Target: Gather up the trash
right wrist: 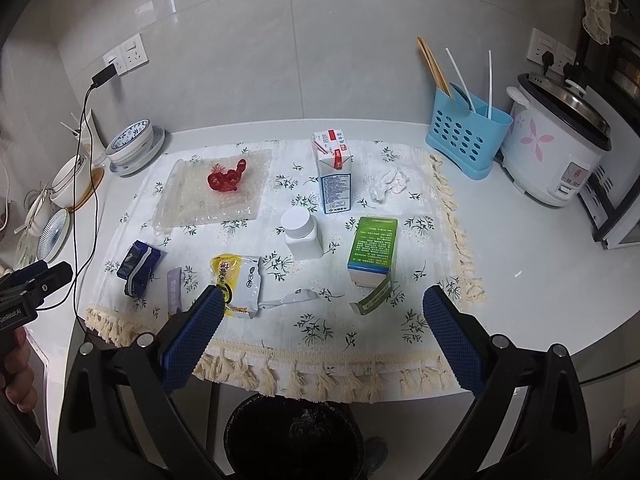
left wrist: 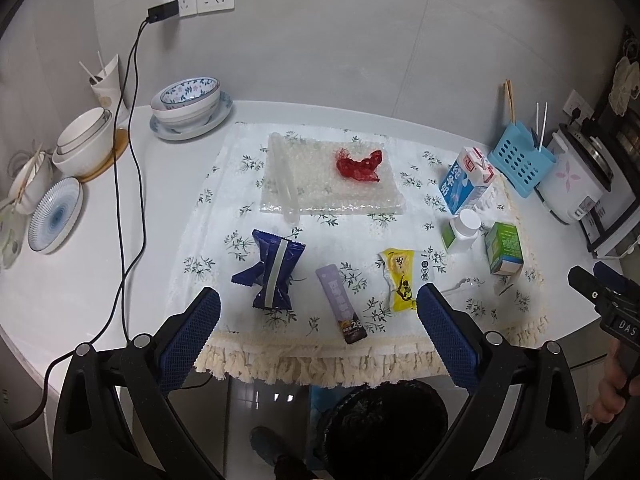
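Litter lies on a floral cloth (left wrist: 224, 184) (right wrist: 360, 320): a blue wrapper (left wrist: 271, 270) (right wrist: 138, 267), a purple sachet (left wrist: 341, 309) (right wrist: 174, 283), a yellow packet (left wrist: 400, 278) (right wrist: 237, 278), a green box (left wrist: 503, 247) (right wrist: 372, 250), a white bottle (left wrist: 464, 230) (right wrist: 301, 232), a milk carton (left wrist: 466, 180) (right wrist: 335, 172), a crumpled tissue (right wrist: 388, 184) and a red scrap (left wrist: 360, 166) (right wrist: 227, 178) on bubble wrap (left wrist: 360, 204) (right wrist: 192, 208). My left gripper (left wrist: 318, 308) hangs open over the cloth's front edge. My right gripper (right wrist: 324, 304) is open too, empty. A black bin (left wrist: 384, 432) (right wrist: 296, 436) stands below.
Stacked bowls (left wrist: 188, 106) (right wrist: 132, 144) and plates (left wrist: 56, 214) crowd the counter's left, with a black cable (left wrist: 120, 200) trailing from a wall plug. A blue utensil caddy (right wrist: 468, 136) and a rice cooker (right wrist: 556, 148) stand at the right. A person's hand (left wrist: 614, 392) holds each gripper.
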